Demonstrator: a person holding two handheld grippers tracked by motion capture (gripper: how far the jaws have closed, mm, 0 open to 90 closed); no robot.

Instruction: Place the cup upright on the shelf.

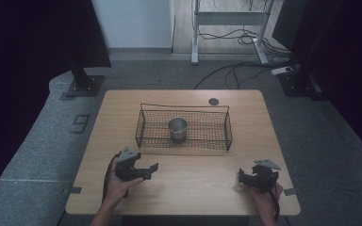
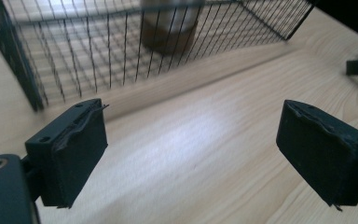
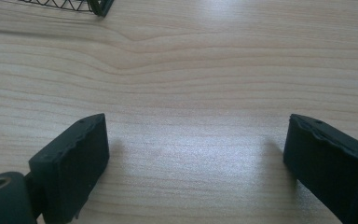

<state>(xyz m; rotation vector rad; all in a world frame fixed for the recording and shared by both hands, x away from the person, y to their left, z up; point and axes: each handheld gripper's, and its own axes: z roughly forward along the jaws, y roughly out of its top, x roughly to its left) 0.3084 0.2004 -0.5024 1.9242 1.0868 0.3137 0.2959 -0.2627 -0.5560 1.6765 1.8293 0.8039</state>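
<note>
A black wire basket stands in the middle of the wooden table, with a metal cup upright inside it. My left gripper sits in front of the basket's left end, held by a hand, jaws wide apart and empty. In the left gripper view the basket and the cup lie just ahead of that gripper. My right gripper rests near the front right of the table, also open and empty. In the right gripper view the basket's corner shows at the top left, beyond the gripper.
A round grommet sits at the table's back edge. Beyond the table are a black stand base, a white desk frame and loose cables on the grey floor. Bare tabletop lies between the two grippers.
</note>
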